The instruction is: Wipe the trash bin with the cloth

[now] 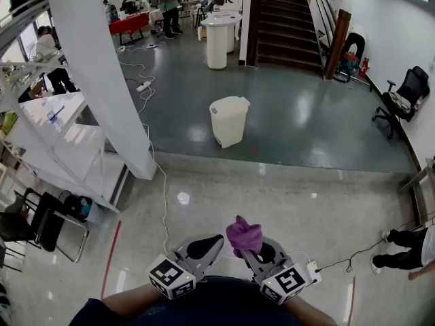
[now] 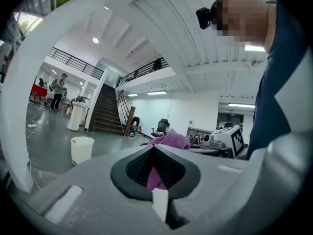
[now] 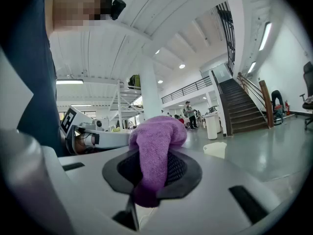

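Right gripper (image 3: pixel 152 173): clenched on purple cloth (image 3: pixel 155 141).
Left gripper (image 2: pixel 154 153): jaws together, seemingly empty.
Trash bin (image 1: pixel 228 119): upright, well apart.

— What are you wearing, down at six o'clock in the head view?
— Your dark navy top (image 1: pixel 217 305), with a sleeve edge at seven o'clock. A small black camera (image 2: pixel 205 14) sits on your head.
— And the tools?
— Your left gripper (image 1: pixel 219 240) and right gripper (image 1: pixel 248 255) have pale grey shells and black ribbed pads (image 2: pixel 139 168) in teardrop recesses. Each carries a cube (image 1: pixel 170 277) of black-and-white square markers. From the right one's white plug (image 1: pixel 313 272), a thin dark cable (image 1: pixel 333 264) trails toward three o'clock.
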A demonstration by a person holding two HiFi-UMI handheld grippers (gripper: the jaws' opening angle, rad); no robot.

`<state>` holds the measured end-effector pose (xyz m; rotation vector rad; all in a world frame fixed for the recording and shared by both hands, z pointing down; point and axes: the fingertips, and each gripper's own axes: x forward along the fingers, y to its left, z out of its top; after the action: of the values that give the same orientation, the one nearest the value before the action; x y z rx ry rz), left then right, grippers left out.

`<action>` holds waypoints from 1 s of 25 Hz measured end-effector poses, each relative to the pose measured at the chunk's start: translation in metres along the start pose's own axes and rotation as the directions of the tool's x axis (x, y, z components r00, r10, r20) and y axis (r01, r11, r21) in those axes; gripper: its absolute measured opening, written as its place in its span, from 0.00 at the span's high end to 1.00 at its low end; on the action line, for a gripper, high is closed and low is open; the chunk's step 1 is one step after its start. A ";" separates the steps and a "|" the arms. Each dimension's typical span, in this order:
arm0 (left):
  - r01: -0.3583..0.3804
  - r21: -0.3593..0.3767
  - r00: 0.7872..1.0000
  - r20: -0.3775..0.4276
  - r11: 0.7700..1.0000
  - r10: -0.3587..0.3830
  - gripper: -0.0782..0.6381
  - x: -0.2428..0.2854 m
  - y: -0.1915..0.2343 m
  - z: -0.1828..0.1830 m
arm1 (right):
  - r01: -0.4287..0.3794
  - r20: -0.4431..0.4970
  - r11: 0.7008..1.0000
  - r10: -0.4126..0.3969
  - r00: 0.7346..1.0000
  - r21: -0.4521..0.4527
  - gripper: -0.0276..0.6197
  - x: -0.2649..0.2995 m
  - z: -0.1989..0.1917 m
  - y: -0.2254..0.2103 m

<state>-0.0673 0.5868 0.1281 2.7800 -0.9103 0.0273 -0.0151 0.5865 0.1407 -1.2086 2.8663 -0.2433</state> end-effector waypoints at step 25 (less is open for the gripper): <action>-0.088 -0.030 0.996 0.011 0.996 0.089 0.90 0.049 -0.045 -0.004 | -0.076 -0.025 0.997 0.077 0.997 0.022 0.84 -0.053 0.000 -0.056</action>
<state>-0.0012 0.5941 0.1268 2.7139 -1.0279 0.0107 0.0621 0.5857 0.1473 -1.0979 2.9165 -0.2880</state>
